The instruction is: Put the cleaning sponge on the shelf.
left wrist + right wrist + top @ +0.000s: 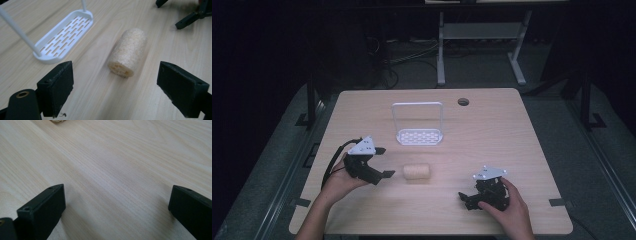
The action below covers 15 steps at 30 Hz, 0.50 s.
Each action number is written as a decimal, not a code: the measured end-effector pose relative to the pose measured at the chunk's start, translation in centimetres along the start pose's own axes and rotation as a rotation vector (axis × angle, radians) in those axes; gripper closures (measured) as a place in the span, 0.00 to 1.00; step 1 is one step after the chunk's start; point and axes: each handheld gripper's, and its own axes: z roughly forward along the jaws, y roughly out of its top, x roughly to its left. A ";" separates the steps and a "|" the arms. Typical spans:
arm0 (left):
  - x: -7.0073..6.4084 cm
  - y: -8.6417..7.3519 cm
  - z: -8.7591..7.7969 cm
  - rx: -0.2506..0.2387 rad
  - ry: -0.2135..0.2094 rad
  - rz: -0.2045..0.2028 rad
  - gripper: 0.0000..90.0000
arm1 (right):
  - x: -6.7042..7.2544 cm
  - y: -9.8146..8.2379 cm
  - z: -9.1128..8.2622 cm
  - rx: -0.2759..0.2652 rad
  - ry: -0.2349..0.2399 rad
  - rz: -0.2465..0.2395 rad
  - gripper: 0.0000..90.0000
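A pale beige loofah roll (416, 172) lies on its side at the middle of the wooden table (492, 130). Behind it stands a white slotted rack (420, 135) with a tall wire loop handle. My left gripper (384, 161) is open just left of the roll and points at it. In the left gripper view the roll (128, 52) lies ahead between the spread jaws of the left gripper (117, 87), untouched, with the rack (63, 36) at upper left. My right gripper (463, 199) rests open near the front right; the right gripper (116, 205) has bare wood between its jaws.
A round cable hole (463, 102) sits at the table's far right. Beyond the table stand a white desk frame (482, 45) and cables on the dark floor. The table's front edge runs close to both hands.
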 end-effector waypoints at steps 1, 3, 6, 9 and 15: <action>0.0 0.2 0.2 0.002 -0.008 0.005 0.15 | 0.0 0.0 0.0 0.000 0.000 0.000 0.01; -0.1 0.3 0.4 0.003 -0.015 0.008 0.15 | 0.0 0.0 0.0 0.000 0.000 0.000 0.01; -0.1 0.9 1.1 0.001 -0.037 0.030 0.15 | 0.0 0.0 0.0 -0.001 0.002 0.005 0.01; 0.0 1.2 1.6 0.005 -0.051 0.036 0.15 | 0.0 0.0 0.0 0.000 0.003 0.006 0.01; 0.0 2.3 2.3 -0.002 -0.084 0.051 0.15 | 0.0 0.0 0.0 0.000 0.003 0.004 0.01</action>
